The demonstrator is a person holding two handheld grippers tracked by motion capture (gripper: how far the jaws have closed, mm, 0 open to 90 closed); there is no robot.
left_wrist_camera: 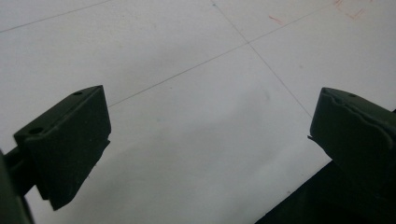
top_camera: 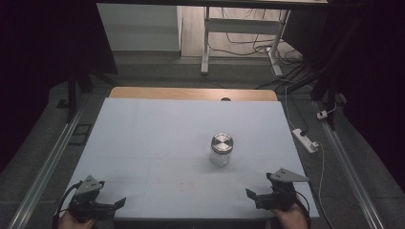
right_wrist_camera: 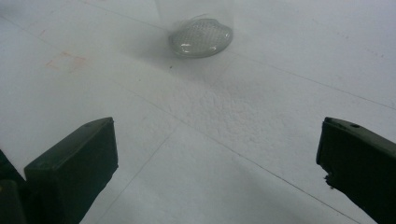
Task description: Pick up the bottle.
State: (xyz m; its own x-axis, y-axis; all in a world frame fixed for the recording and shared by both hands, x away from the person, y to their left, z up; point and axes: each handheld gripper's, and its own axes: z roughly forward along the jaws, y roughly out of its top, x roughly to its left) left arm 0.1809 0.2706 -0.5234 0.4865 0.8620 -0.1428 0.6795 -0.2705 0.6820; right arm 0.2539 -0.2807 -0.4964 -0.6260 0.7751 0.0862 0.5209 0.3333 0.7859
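— Right gripper [top_camera: 260, 194]?
— Jaws spread wide, nothing between them; resting at the near edge of the pale blue table mat [top_camera: 157, 138], well short of the clear glass jar with a round brushed-metal lid [top_camera: 221, 149].
— Left gripper [top_camera: 112, 206]?
— Likewise released, empty; farther from that jar, off to its near left.
— Jar itself?
— Upright, mid-mat, untouched.
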